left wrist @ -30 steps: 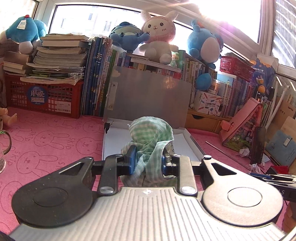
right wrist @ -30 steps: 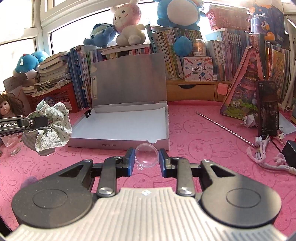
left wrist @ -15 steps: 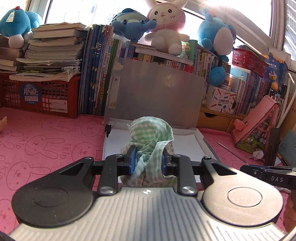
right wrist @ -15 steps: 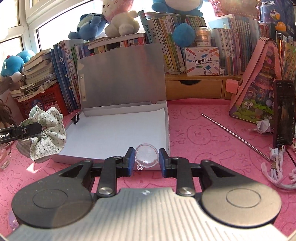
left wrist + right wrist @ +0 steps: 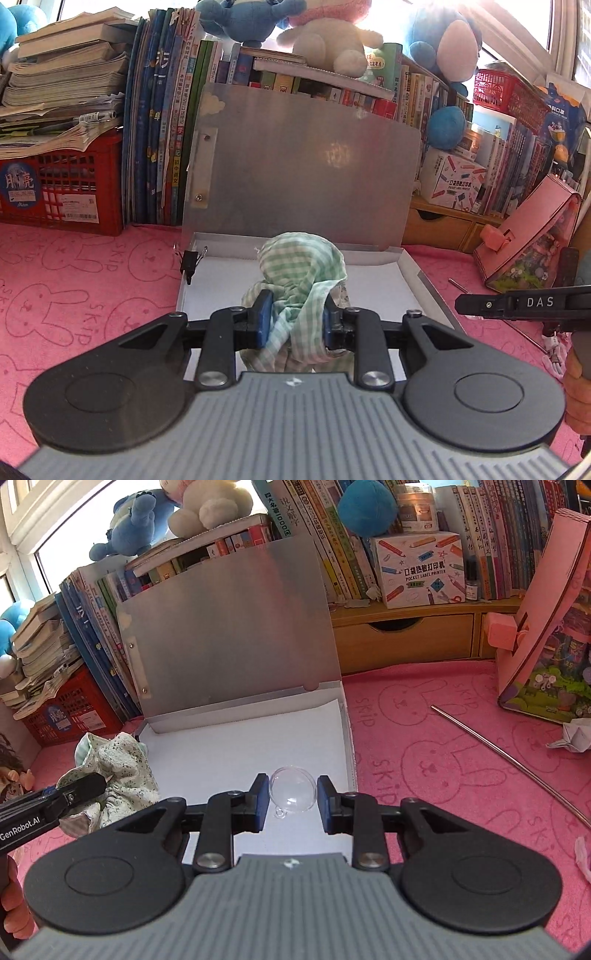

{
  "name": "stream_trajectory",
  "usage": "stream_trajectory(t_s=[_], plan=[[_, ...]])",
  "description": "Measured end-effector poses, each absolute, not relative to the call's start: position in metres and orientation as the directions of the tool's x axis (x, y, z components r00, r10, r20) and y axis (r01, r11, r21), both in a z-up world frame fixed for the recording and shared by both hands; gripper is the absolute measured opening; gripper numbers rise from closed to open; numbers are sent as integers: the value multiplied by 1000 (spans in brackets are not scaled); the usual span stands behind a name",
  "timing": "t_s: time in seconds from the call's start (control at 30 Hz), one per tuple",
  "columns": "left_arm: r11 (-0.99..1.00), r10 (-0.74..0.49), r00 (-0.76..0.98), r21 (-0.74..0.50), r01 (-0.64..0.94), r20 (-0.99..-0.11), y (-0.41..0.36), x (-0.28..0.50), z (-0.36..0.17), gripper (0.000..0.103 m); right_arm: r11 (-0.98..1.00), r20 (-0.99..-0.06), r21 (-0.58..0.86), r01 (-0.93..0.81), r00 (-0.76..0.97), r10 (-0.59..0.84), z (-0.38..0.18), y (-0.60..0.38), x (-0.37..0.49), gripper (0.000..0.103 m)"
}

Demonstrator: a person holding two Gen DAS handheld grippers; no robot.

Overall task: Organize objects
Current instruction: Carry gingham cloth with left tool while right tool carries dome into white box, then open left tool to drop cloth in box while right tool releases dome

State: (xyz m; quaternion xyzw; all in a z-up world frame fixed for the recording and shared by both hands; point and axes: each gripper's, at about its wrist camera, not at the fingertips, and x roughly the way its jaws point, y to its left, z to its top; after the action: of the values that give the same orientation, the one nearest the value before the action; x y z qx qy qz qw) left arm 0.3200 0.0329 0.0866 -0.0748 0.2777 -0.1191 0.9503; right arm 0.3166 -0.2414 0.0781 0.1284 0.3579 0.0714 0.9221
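Over the open grey box [image 5: 343, 716], near its front edge, the right gripper [image 5: 293, 803] is clamped on a clear plastic ball [image 5: 293, 794]; the left gripper [image 5: 297, 321], near the box's front left corner, is clamped on a green checked scrunchie [image 5: 303, 266].

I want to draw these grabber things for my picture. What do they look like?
Both match. The left gripper and right gripper each have a grey ribbed body, two round black discs, black jointed arms with silver bolts, and blue pads on the fingertips. Seen side-on, white letters show: "DAS" on the right one and "GenRobot.AI" on the left one. No sleeves show.
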Motion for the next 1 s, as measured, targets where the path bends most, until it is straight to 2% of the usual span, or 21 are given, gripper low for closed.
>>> stream_trajectory(t_s=[0.47, 0.83, 0.93, 1.0], plan=[[970, -233, 802, -188, 153, -550, 34, 389, 52, 31, 956, -690, 294, -10, 690, 220, 42, -229, 394, 32], [976, -212, 788, -173, 135, -578, 35, 404, 32, 31, 971, -725, 240, -18, 661, 192, 18, -216, 409, 33], [975, -214, 788, -169, 142, -577, 35, 403, 32, 35, 972, -723, 233, -17, 666, 185, 18, -215, 407, 36], [976, -212, 793, -159, 146, -571, 34, 400, 35, 51, 971, -723, 240, -14, 665, 188, 19, -215, 406, 52]])
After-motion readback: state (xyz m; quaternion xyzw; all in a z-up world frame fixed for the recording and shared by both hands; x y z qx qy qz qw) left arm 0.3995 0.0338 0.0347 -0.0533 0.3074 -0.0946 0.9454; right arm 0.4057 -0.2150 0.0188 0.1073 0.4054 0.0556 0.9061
